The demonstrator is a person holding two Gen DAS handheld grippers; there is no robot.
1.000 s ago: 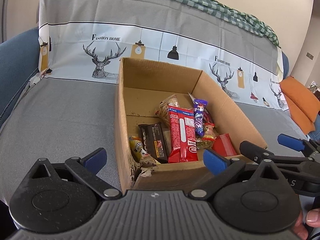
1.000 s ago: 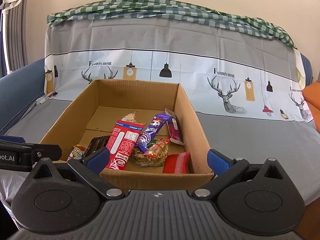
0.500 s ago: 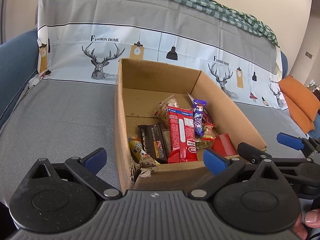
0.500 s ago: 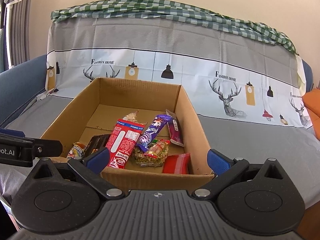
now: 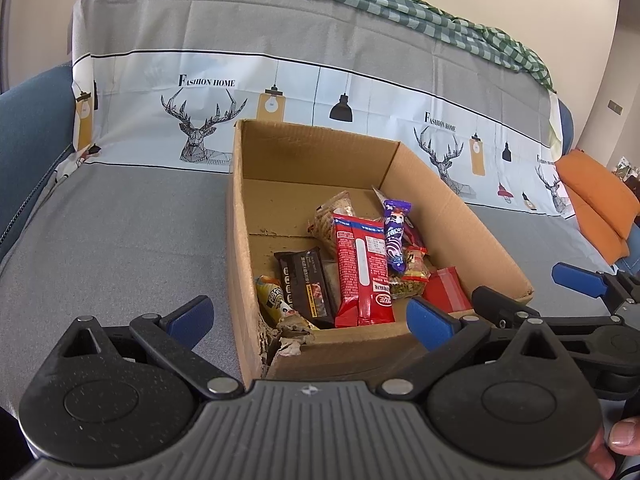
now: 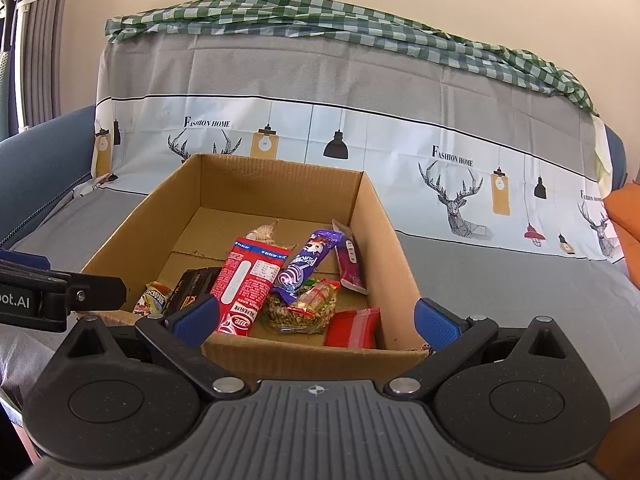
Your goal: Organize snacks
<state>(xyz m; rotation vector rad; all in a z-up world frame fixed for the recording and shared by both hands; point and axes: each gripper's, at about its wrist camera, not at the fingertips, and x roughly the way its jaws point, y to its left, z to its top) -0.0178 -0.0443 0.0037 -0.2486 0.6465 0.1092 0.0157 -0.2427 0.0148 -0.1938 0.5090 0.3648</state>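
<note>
Cardboard, corrugated and brown, forms the open box [image 5: 460,216] that sits on a sofa seat draped in a smooth grey cover [image 5: 120,232]; its near left corner is torn and crumpled. A green checked cloth [image 6: 320,16] lies bunched along the top of the backrest, and an orange cushion [image 5: 596,196] rests far to the right.

Inside the box the snacks lie in a loose heap toward the near end. A long glossy red packet [image 5: 362,276] lies lengthwise, with a flat black packet [image 5: 306,284] just left of it and a small yellow wrapper [image 5: 274,300] against the left wall. A slim purple foil bar [image 6: 306,266] leans across a clear pack of greenish bits [image 6: 302,310] with a red label. A small red zip pouch [image 6: 352,328] stands near the front wall, and a maroon stick [image 6: 350,262] lies beside the right wall.

Left tongs [image 5: 310,320] are spread wide and grip nothing, their blue rubbery tips straddling the torn corner from in front of the box. Right tongs [image 6: 316,316] are likewise wide and empty, tips level with the front wall, the snacks just beyond and between them.
</note>
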